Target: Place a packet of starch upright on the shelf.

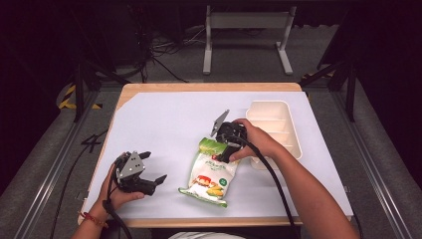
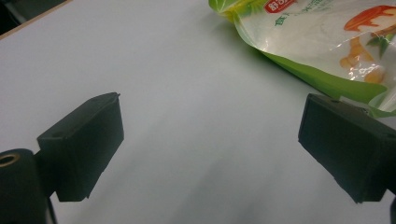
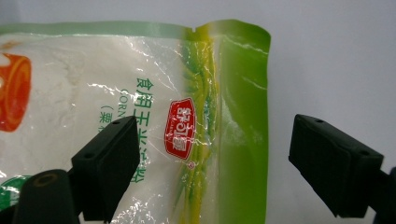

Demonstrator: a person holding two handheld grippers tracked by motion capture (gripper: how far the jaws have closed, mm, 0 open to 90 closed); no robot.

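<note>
A white and green pouch of powder [image 1: 210,173] with red and orange print lies flat in the middle of the table. My right gripper [image 1: 224,152] hangs over its green top end, held by a hand coming from the right. In the right gripper view the jaws stand wide apart: one pad [image 3: 109,163] is above the pouch [image 3: 93,88], the other is past its green edge, above the table cover. My left gripper [image 1: 154,168] rests near the front left, open, pointing toward the pouch. Between its own jaws [image 2: 210,144] is bare cover, with the pouch's bottom end [image 2: 322,37] farther off.
A cream tray [image 1: 293,134] with several compartments stands at the right, just behind the right hand. A white cover [image 1: 164,124] lies over the wooden table, with free room at the back left. A metal frame stands on the floor beyond the table.
</note>
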